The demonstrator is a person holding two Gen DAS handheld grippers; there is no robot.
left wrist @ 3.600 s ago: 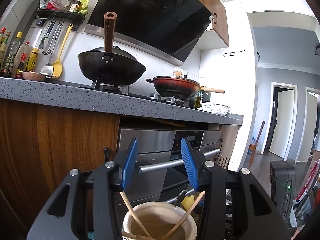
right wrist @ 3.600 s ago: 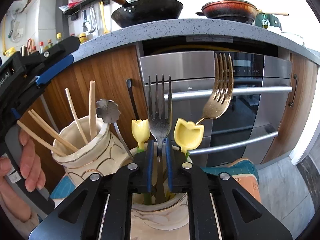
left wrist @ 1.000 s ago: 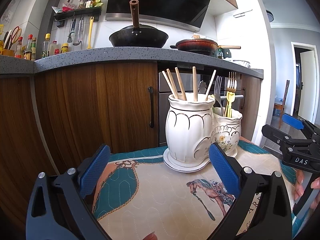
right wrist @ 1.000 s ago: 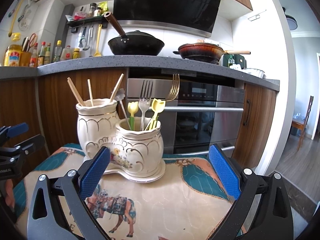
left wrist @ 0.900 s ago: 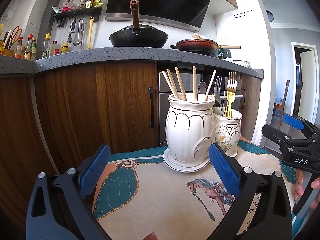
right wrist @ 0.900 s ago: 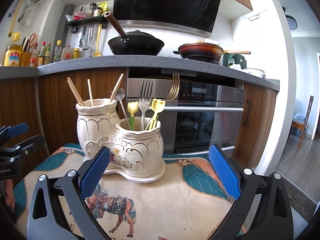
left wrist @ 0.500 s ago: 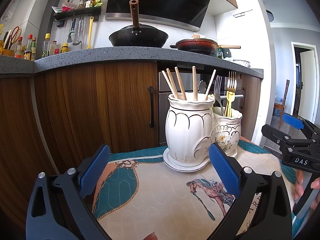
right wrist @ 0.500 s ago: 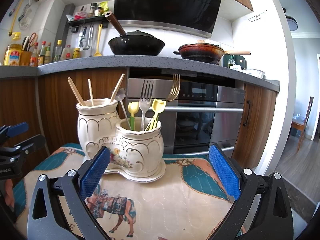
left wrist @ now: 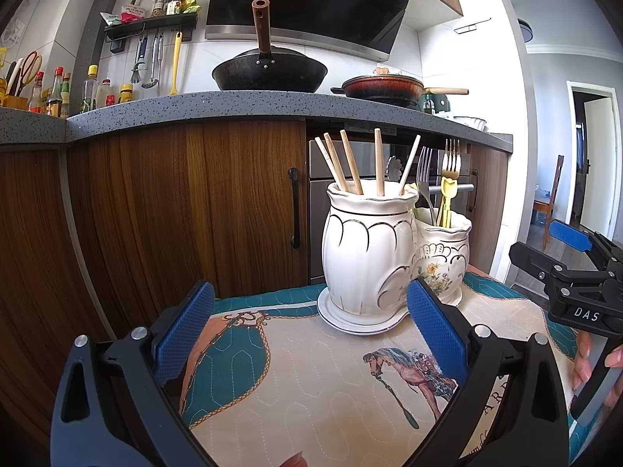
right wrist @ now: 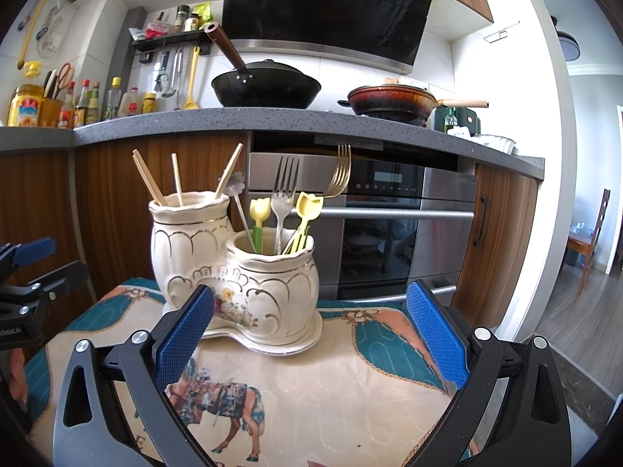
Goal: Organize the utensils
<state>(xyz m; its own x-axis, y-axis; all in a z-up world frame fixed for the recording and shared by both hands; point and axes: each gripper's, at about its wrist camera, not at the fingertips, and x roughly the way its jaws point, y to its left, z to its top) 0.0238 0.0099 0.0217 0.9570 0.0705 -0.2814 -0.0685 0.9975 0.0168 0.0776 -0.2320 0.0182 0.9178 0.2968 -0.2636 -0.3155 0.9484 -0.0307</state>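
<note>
On our left, the left tongs (left wrist: 309, 330) gape wide with nothing between the blue pads, held low over the quilted cloth (left wrist: 311, 381) that covers the tabletop. Just ahead stands the taller ceramic jar (left wrist: 366, 249), with five wooden chopsticks (left wrist: 350, 161) fanned upright in it. We judge these light, stiff and a little slick, best pinched near the top one at a time. Joined to its right on a shared saucer is the shorter flowered jar (right wrist: 272, 284), which holds a silver fork (right wrist: 284, 190), a gold fork (right wrist: 339, 173), two yellow tulip-topped picks (right wrist: 307, 204) and a thin flower-headed stick (right wrist: 236, 185). The forks look rigid and smooth, so we would grip the neck just below the tines, squarely. Both jars seem heavy but fragile, so we should avoid knocking their rims. Farther right, the right tongs (right wrist: 309, 330) are also spread fully and empty. No loose utensil shows on the cloth, so the sorting looks done.
</note>
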